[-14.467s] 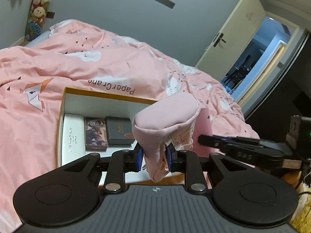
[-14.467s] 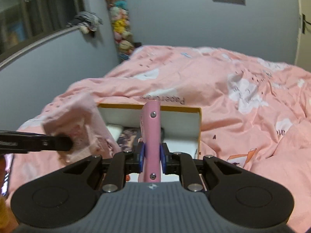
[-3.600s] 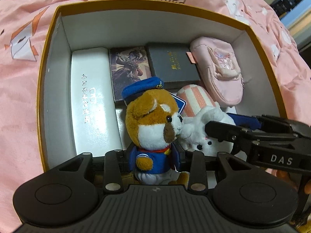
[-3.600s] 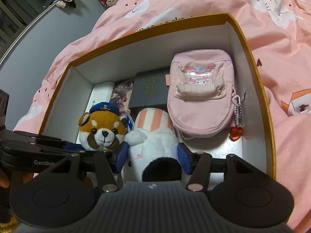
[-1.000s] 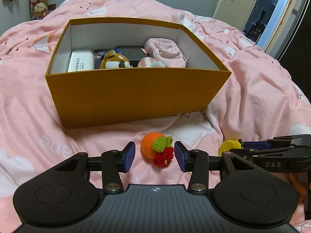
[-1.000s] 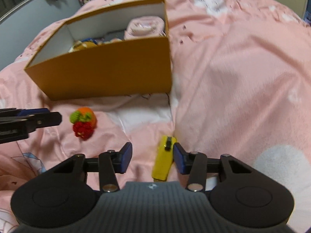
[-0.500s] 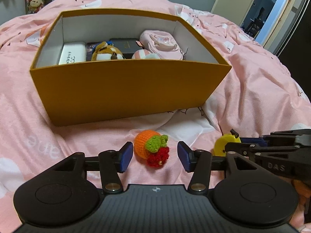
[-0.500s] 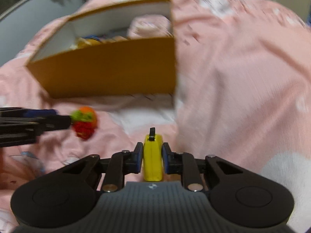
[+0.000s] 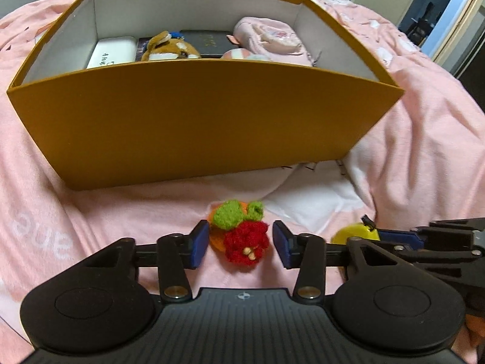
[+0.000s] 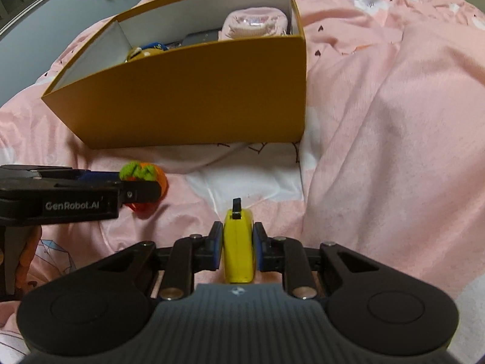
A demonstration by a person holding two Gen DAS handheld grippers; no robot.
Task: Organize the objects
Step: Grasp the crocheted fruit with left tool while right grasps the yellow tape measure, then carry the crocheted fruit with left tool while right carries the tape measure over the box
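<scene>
- Jaws on the left gripper (image 9: pixel 241 244) are apart, one on each side of the small crocheted orange ball with green leaves and a red knitted bit (image 9: pixel 239 232). There's a sliver of gap on both sides, so nothing's squeezed yet.
- Right gripper (image 10: pixel 238 250) has its jaws clamped flat on the small flat yellow plastic gadget with a black tab on its far end (image 10: pixel 238 242), gripped across the narrow sides.
- Both bits sit on the pink quilted bed cover (image 10: pixel 394 121), near side of the big mustard-yellow cardboard box (image 9: pixel 197 121), crochet thing to the left of the yellow one.
- Box already holds a brown plush dog (image 9: pixel 169 50), a pink fabric pouch (image 9: pixel 269 41), a white case (image 9: pixel 113 51) and a dark flat box (image 9: pixel 206 41).
- My guess: the crochet ball is super light and squishy, so it'll compress rather than slip. Grab it across the fat middle, not the floppy leaves.
- Yellow one looks hard and smooth, so it could slide if the grip eases off.
- Lift both well above the near wall before dropping them in.
</scene>
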